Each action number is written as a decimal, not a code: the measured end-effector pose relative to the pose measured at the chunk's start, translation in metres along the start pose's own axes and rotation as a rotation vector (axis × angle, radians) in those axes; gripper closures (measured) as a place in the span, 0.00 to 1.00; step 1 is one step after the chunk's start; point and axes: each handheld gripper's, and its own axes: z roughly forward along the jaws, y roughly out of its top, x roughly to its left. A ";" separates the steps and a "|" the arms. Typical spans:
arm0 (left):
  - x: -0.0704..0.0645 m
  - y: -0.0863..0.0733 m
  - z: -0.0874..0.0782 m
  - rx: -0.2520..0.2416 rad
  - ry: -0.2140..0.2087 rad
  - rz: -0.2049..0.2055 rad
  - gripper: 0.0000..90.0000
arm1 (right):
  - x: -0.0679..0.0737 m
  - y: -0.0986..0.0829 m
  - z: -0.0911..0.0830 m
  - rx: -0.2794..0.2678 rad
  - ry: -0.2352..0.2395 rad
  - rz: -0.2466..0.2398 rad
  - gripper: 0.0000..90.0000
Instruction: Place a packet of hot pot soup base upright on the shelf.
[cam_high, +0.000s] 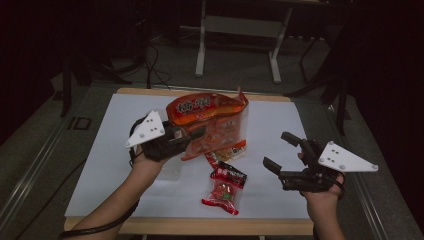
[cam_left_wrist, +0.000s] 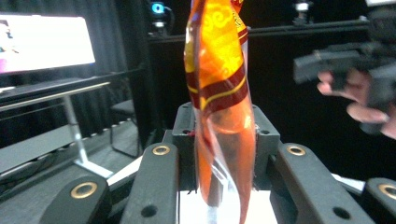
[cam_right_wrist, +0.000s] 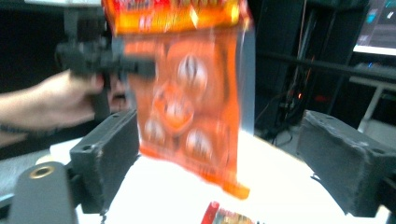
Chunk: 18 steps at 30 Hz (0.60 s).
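A large orange snack bag (cam_high: 210, 117) hangs lifted above the white table (cam_high: 115, 165), and my left gripper (cam_high: 196, 134) is shut on its left edge. In the left gripper view the bag (cam_left_wrist: 222, 93) stands upright, pinched between the jaws of that gripper (cam_left_wrist: 224, 186). My right gripper (cam_high: 276, 149) is open to the right of the bag, with nothing in it. Its view looks past its own wide-apart jaws (cam_right_wrist: 226, 163) at the hanging bag (cam_right_wrist: 191, 102) and at the left gripper (cam_right_wrist: 102, 60) behind it.
A small red snack packet (cam_high: 225, 192) lies on the table near the front edge. Another small packet (cam_high: 212, 159) peeks out from under the bag. A packet's corner (cam_right_wrist: 224, 217) lies below the right gripper. Metal table legs (cam_high: 200, 45) stand beyond the far edge.
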 end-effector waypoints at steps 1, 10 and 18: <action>0.003 0.000 -0.002 -0.001 0.016 -0.006 0.79 | 0.000 -0.003 0.001 0.007 0.000 0.009 0.13; 0.031 -0.007 -0.015 0.017 0.136 0.004 0.79 | -0.008 -0.046 0.005 0.082 -0.050 0.042 0.15; 0.063 -0.022 -0.027 0.015 0.273 0.010 0.79 | -0.003 -0.055 0.004 0.087 -0.042 0.009 0.15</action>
